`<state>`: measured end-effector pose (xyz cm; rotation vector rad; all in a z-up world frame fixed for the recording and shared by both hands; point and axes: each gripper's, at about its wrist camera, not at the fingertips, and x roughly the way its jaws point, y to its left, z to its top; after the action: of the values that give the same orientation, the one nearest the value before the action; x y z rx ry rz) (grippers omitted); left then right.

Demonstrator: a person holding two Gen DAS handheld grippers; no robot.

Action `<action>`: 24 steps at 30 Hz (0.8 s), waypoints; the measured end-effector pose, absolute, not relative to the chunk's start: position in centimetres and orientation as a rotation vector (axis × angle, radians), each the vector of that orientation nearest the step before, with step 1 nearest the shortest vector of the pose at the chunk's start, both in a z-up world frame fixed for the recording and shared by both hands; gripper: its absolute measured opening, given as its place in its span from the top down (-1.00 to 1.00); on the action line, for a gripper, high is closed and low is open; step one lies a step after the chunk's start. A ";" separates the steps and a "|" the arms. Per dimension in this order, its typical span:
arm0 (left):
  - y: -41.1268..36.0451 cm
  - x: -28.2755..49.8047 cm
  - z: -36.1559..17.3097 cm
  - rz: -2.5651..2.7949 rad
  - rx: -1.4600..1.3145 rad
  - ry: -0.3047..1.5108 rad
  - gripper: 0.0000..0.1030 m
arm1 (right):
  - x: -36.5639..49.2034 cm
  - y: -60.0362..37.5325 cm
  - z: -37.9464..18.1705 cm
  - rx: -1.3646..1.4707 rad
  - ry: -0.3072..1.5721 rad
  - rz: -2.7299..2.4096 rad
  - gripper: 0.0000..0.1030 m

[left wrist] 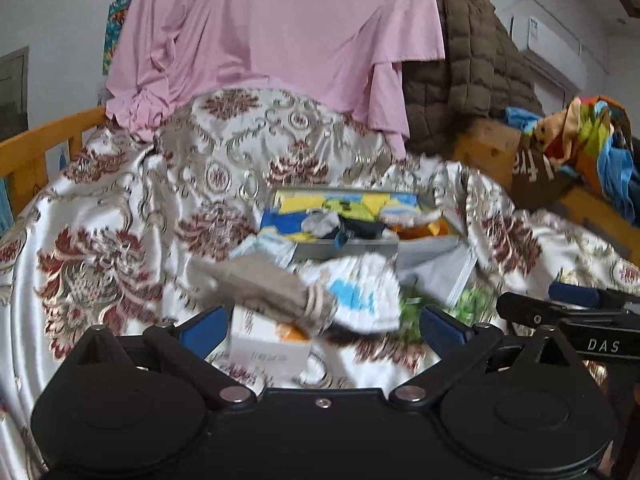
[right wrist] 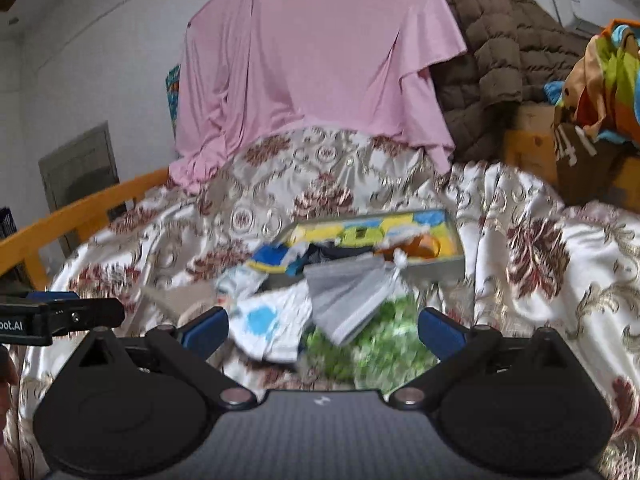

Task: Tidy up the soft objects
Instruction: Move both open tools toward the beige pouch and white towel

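Left gripper [left wrist: 324, 322] — jaws spread wide, nothing between the blue pads [left wrist: 204, 330], low centre of the left wrist view. Right gripper [right wrist: 324, 326] likewise wide and empty in its own view; it also shows at the right edge of the left wrist view, state unreadable there.

Soft items lie in a blurred heap on the patterned satin bedspread [left wrist: 120, 200], mid-frame, just ahead of both grippers:
- beige sock [left wrist: 264, 284], left of centre
- white cloth with blue patches [left wrist: 360, 296], touching the sock's cuff
- grey mesh pouch [right wrist: 348, 292], partly over green leafy-print fabric [right wrist: 380, 344]

Behind the heap — a shallow box [right wrist: 440, 266], part-filled with yellow, blue and dark cloth pieces. Pink sheet [left wrist: 280, 32] hangs at upper centre, brown quilted blanket [left wrist: 472, 72] to its right.
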<state>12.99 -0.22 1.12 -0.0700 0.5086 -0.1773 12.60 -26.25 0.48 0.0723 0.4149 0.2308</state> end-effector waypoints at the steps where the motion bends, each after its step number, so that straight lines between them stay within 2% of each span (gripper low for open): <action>1: 0.1 12.9 0.9 -0.179 -0.066 0.519 -0.97 | 12.5 -26.0 0.3 0.062 0.421 0.230 -0.99; 24: 4.5 14.9 -2.1 -0.078 -0.068 0.712 -0.97 | 13.1 -20.0 -3.4 -0.201 0.587 0.300 -0.99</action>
<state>14.93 4.45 -2.13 -0.0682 0.7117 -0.0777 13.15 -19.97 -3.45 -0.2014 0.5870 0.2999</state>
